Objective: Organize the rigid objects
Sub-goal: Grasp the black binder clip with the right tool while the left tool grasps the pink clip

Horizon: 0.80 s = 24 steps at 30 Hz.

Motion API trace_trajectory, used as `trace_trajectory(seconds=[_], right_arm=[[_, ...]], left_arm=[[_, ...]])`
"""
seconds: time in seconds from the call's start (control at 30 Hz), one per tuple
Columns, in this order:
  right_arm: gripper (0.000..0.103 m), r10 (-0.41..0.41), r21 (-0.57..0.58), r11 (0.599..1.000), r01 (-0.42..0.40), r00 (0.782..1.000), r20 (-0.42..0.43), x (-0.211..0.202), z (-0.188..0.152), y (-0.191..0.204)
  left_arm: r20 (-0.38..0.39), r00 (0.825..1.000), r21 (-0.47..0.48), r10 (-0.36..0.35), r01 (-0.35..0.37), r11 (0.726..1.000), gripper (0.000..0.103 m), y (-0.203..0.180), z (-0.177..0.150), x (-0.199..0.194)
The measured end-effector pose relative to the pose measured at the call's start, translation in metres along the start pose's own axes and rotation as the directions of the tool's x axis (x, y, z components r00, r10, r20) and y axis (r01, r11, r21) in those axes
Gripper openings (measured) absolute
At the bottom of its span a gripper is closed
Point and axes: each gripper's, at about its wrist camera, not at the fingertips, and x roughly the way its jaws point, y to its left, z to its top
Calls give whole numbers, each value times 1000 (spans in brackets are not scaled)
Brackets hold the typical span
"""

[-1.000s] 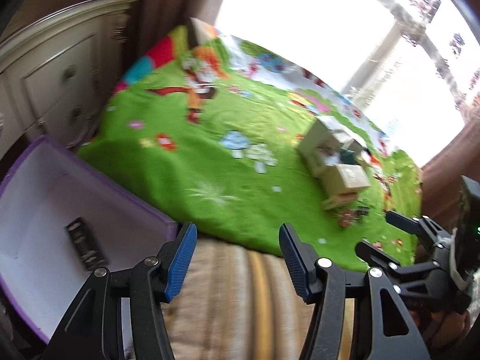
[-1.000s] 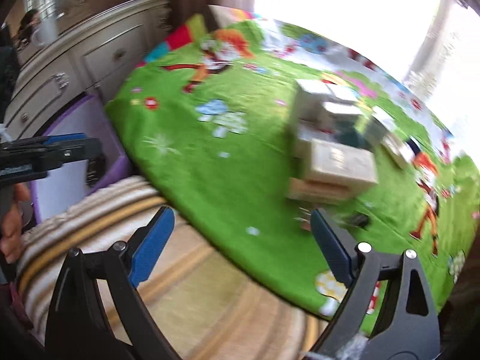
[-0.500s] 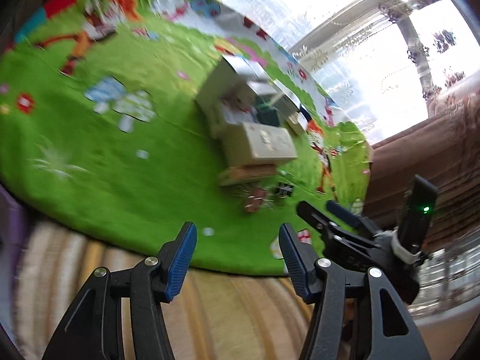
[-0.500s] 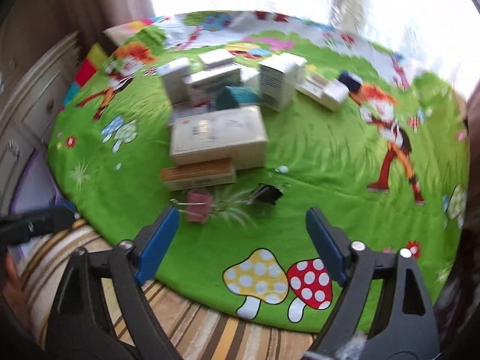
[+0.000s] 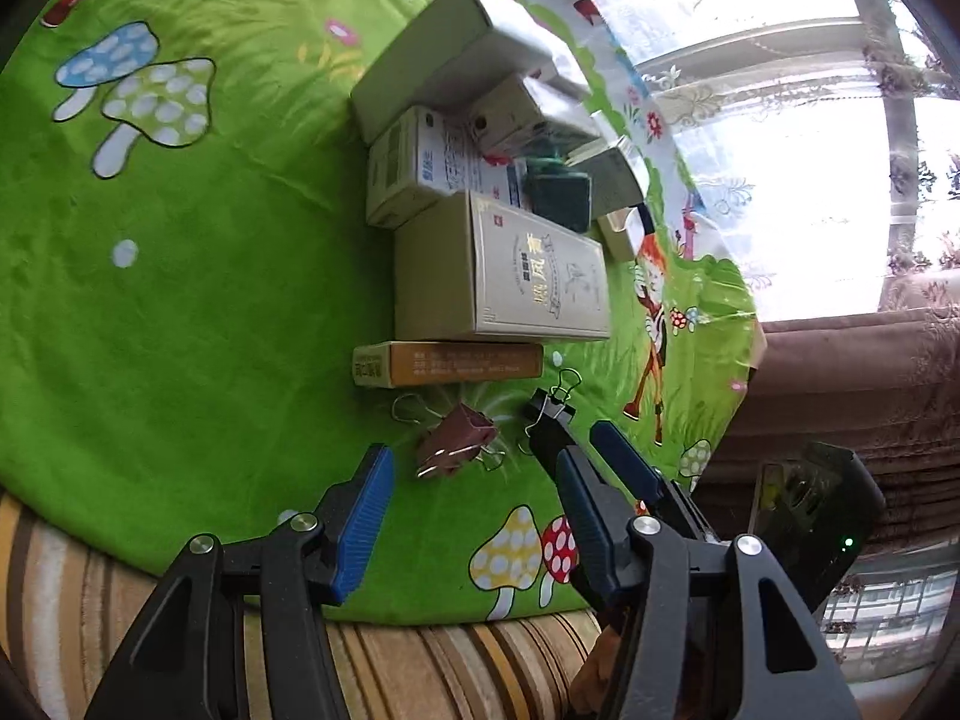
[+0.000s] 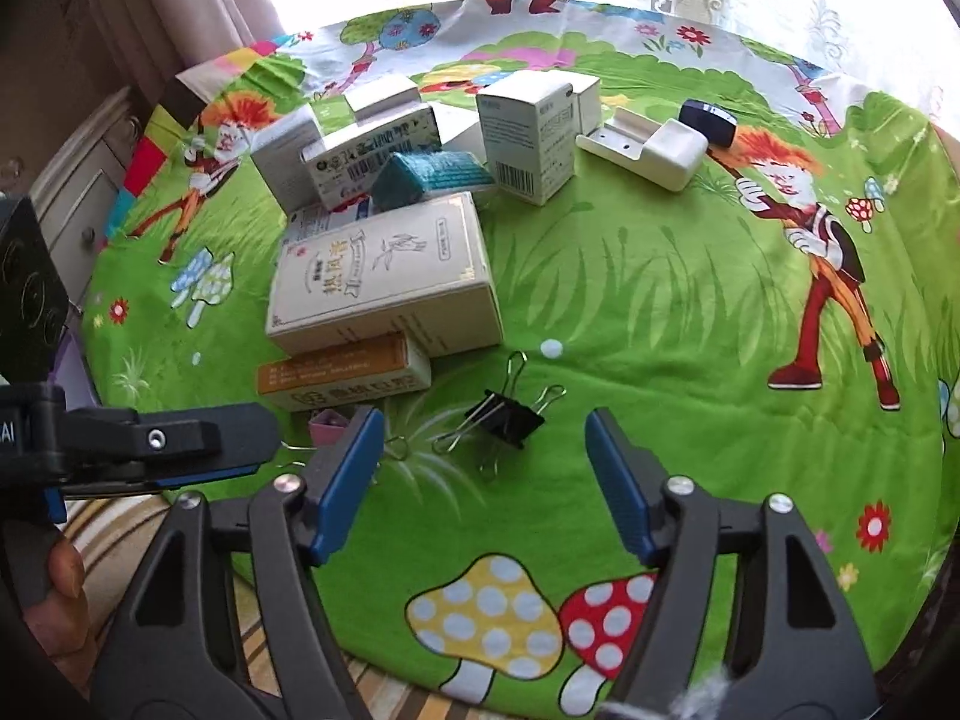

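On the green cartoon mat [image 6: 660, 312] a black binder clip [image 6: 504, 420] lies just ahead of my right gripper [image 6: 483, 468]. Its jaws are closing, and the clip sits between the fingers with neither pad on it. A pink binder clip [image 5: 459, 441] lies just ahead of my open left gripper [image 5: 474, 492], apart from it. In the left wrist view the right gripper [image 5: 624, 468] reaches over the black clip [image 5: 549, 405]. Behind the clips lie an orange box [image 6: 342, 372] and a large cream box [image 6: 384, 276].
Farther back stand several white boxes [image 6: 534, 138], a teal box [image 6: 429, 177], a white holder [image 6: 648, 147] and a dark blue object [image 6: 708, 120]. A striped surface [image 5: 420, 660] borders the mat's near edge. A dresser [image 6: 78, 204] stands left, a window behind.
Both views swung away from the purple box and dresser to the pile of boxes. Both grippers came down close to the binder clips. The right jaws have narrowed.
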Motion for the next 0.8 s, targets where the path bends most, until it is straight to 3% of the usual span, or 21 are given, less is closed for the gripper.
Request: trace_trajectory(seconds=[0.13,0.27,0.33,0.43,0.5,0.7,0.8], right_arm=[[63,17,11,1000,-17,1000,-13,9,1,-6],[56,13,18,1000,-13,1000,-15,15,2,-9],[41,31,20,999,-30,999,-30,20,1,-9],[30,40,27,999,-39,999,-34,21,0,-11],[28,55,33,998,-54,998,-35,20,-2,-11],[21,71,49,996,-70,997,-22,15,-7,-12],[21,81,59,995,-80,997,-12,8,-10,-13]], left_arm=[[-12,1000,-3,26,-26,1000,56,-4,3,12],[-30,999,-1,38,-38,999,48,-5,2,22],[-33,998,3,47,-47,999,44,-4,1,25],[-38,998,5,53,-52,999,29,-2,2,29],[-43,998,8,49,-49,999,19,0,1,31],[-31,999,31,34,-33,999,16,1,-2,25],[-21,1000,51,22,-21,998,8,-1,-5,20]])
